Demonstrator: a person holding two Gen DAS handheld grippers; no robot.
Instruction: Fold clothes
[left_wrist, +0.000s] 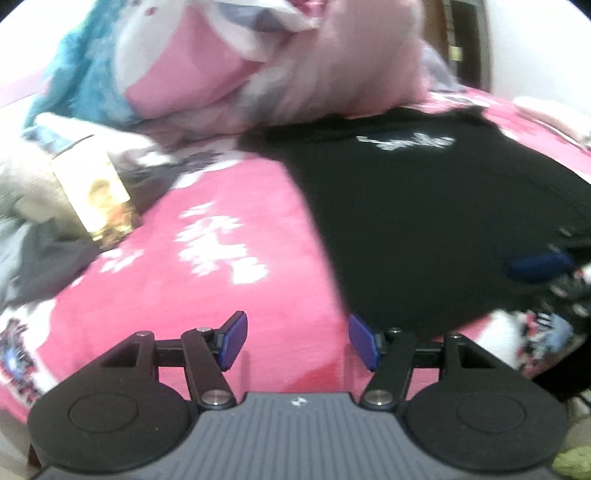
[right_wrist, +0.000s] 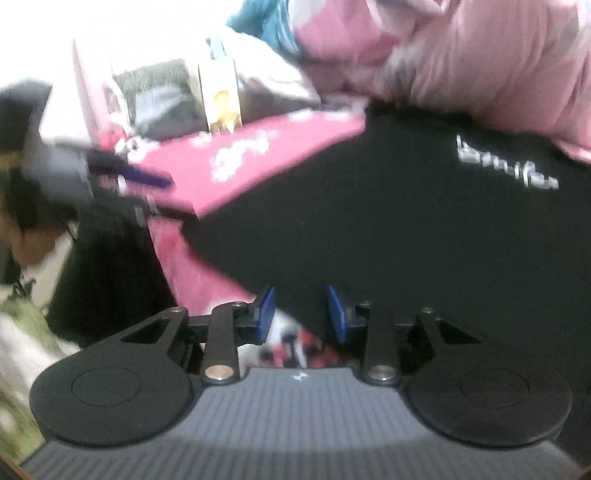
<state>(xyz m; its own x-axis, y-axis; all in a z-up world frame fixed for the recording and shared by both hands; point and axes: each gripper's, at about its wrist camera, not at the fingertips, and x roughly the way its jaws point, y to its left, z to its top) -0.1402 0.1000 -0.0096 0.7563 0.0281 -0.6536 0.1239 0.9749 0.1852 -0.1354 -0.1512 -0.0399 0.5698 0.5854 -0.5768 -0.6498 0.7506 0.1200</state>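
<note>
Left wrist view: far to the left of the left tongs (left_wrist: 297, 338) lies a heap of grey and white cloth (left_wrist: 26, 206), with a pale upright box bearing a yellow picture (left_wrist: 98, 192) beside it. Beyond these sits a teal fluffy fabric (left_wrist: 79, 74), and a pink and white padded quilt (left_wrist: 303, 70) is piled across the far side. Directly under and ahead of the left tongs spreads the bright pink bedcover with white and dark print (left_wrist: 236, 236). The blue pads (left_wrist: 232, 339) stand well apart with only bedcover between them, so these tongs are released and hold nothing. Ahead and to the right lies the black T-shirt with white lettering (left_wrist: 424, 221), spread flat, its near hem just beside the right pad. At the shirt's right edge a blurred blue finger of the other tool (left_wrist: 535, 264) shows.

Right wrist view: to the far left, the left tool's blue finger (right_wrist: 147, 179) hovers over the bedcover (right_wrist: 258, 155). The right tongs (right_wrist: 301, 314) are partly parted, over the shirt's (right_wrist: 406, 229) near edge. Blur hides whether cloth lies between the pads; no clamping on fabric is visible.
</note>
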